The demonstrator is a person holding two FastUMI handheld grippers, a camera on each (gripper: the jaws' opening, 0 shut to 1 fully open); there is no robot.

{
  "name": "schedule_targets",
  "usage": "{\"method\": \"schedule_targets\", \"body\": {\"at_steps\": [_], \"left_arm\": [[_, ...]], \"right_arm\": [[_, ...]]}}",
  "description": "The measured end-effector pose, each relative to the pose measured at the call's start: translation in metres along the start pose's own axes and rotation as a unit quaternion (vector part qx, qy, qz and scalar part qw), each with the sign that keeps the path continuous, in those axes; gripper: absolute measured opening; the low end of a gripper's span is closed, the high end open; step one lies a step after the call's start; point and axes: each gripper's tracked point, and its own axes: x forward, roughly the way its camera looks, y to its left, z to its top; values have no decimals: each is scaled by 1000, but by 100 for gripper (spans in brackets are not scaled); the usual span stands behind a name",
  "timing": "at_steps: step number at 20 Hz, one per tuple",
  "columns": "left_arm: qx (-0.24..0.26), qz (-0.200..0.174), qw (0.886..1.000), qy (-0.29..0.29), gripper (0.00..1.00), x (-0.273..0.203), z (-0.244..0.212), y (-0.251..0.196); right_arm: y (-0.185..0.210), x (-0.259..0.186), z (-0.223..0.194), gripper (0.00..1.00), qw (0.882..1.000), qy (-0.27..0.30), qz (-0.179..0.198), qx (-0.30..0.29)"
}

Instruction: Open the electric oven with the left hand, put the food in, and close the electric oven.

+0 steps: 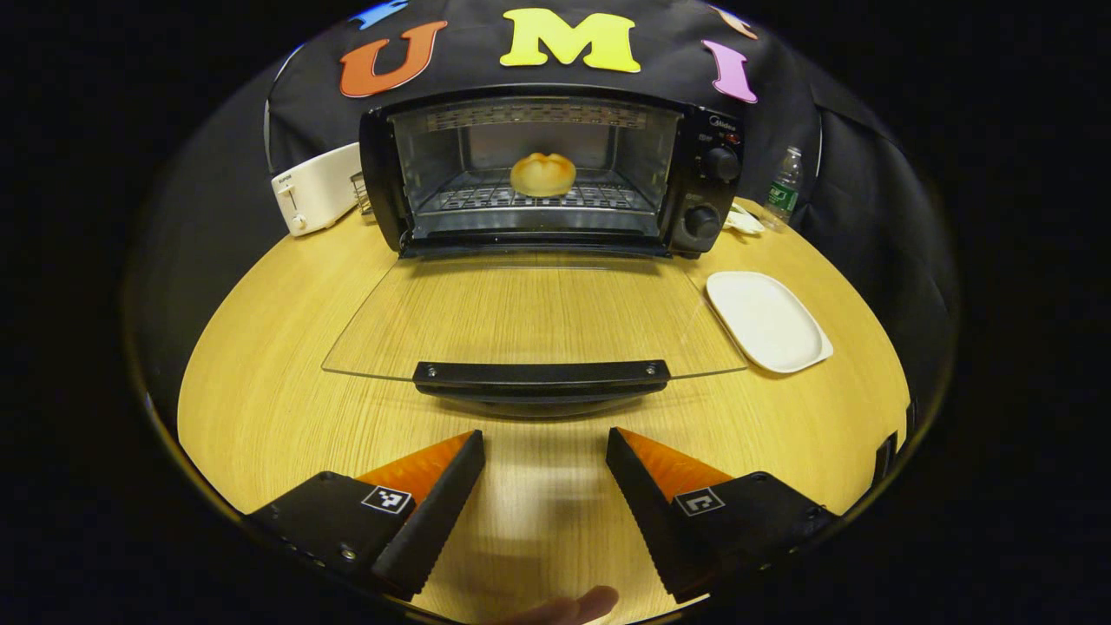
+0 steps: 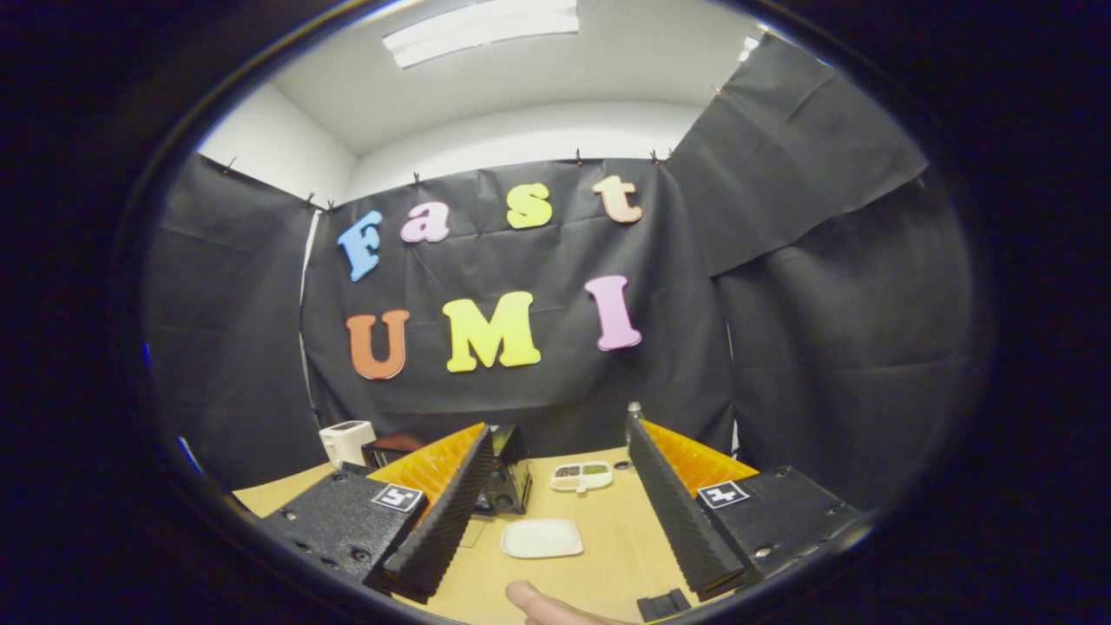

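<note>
Closing step now, by the look of it: left gripper (image 1: pixel 545 451) spread wide and empty just short of the door handle (image 1: pixel 541 375) lying flat, bun (image 1: pixel 542 174) already on the oven (image 1: pixel 555 169) rack, right gripper (image 2: pixel 560 469) likewise released, so next up probably hooking under that handle and swinging up.

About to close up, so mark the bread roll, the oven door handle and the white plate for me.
bread roll (image 1: pixel 542 174), left gripper view, middle of its top crust.
oven door handle (image 1: pixel 541 373), left gripper view, middle of the bar.
white plate (image 1: pixel 767 319), left gripper view, bare middle of its surface.
</note>
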Motion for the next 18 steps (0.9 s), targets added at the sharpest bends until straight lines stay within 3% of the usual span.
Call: {"method": "schedule_targets", "body": {"at_steps": [6, 10, 11, 12, 17, 18], "left_arm": [[-13, 1, 1000, 2, 93, 4, 9, -1], [13, 6, 1000, -11, 93, -2, 18, -2], [10, 4, 1000, -10, 82, -4, 20, -4], [4, 3, 1000, -11, 93, -5, 23, -5], [1, 4, 1000, -15, 95, -9, 33, -2], [5, 5, 1000, -20, 87, -11, 36, -1]], "right_arm": [[1, -1, -2, 96, 1000, 0, 10, -1], [3, -2, 0, 96, 1000, 0, 14, -3], [3, -2, 0, 96, 1000, 1, 15, -3], [5, -2, -1, 96, 1000, 2, 16, -3], [0, -3, -3, 96, 1000, 3, 16, -2], [-1, -2, -3, 96, 1000, 2, 13, -2]]}}
